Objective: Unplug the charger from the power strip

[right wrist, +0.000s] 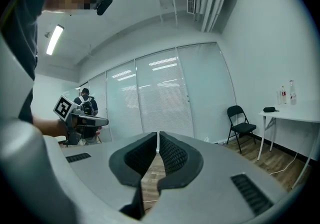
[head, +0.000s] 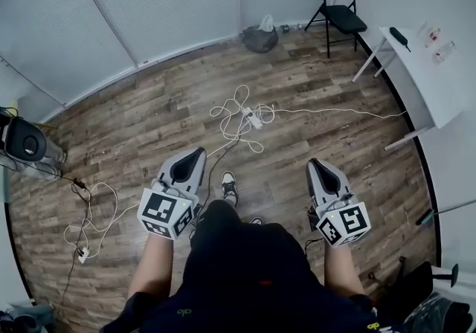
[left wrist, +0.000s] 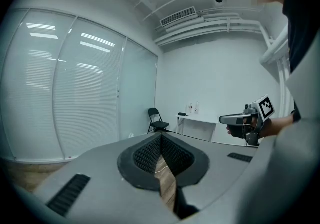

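While the left gripper (head: 195, 157) and right gripper (head: 315, 166) are hanging clenched and empty, the power strip (head: 253, 119) is lying far ahead on the floor (head: 335, 101) among white cables (head: 229, 111)

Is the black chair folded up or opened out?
Opened out: the black chair stands on its own legs on the floor with its seat down flat.

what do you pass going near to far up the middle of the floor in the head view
shoe -> power strip in its tangle of white cables -> dark bundle at the foot of the window wall
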